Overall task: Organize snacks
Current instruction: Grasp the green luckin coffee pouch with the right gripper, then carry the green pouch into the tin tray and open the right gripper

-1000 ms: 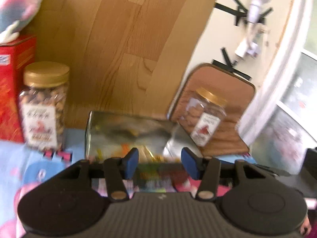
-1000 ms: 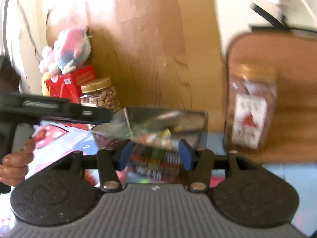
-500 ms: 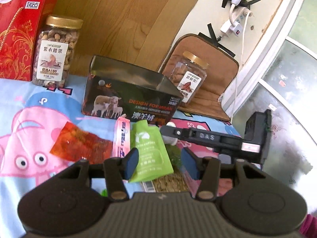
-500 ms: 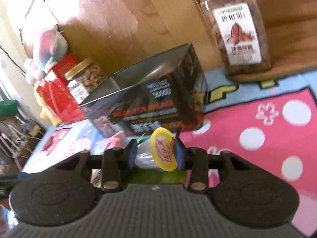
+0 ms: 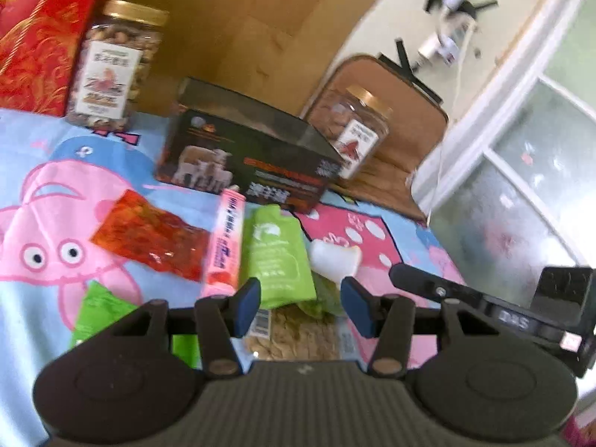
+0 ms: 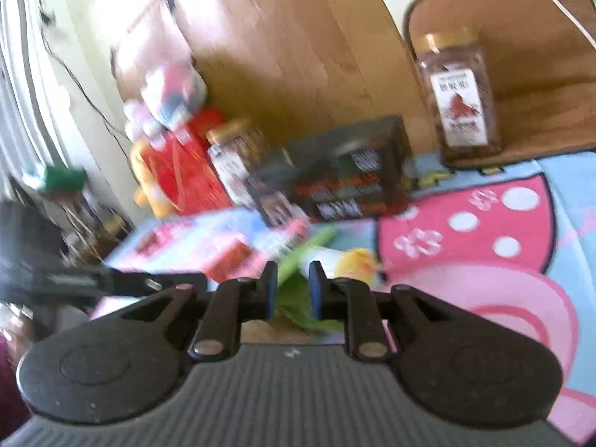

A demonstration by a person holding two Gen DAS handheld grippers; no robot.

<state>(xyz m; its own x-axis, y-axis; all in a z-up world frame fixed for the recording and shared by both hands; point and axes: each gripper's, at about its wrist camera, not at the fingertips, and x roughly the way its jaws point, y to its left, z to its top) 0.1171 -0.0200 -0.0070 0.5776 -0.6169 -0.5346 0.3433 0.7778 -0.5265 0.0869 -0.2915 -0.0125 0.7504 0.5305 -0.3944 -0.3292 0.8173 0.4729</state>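
Loose snacks lie on the cartoon cloth in front of my left gripper, which hangs open over them with nothing between its fingers. They include a red packet, a pink stick pack, a green pouch, a white cup and a bag of seeds. Behind them stands the open black box. My right gripper has its jaws closing to a narrow gap. Only a green packet on the cloth shows through it. The yellow-lidded cup lies just right of its fingers.
A nut jar and a red carton stand at the back left against a wooden board. A second jar sits on a brown mat at the back right. A window runs along the right. The right gripper's body reaches in from the right.
Both grippers have drawn back from the black box and tipped down over the loose snacks. The right jaws have narrowed, and the yellow-lidded cup that was between them now lies outside, to their right.
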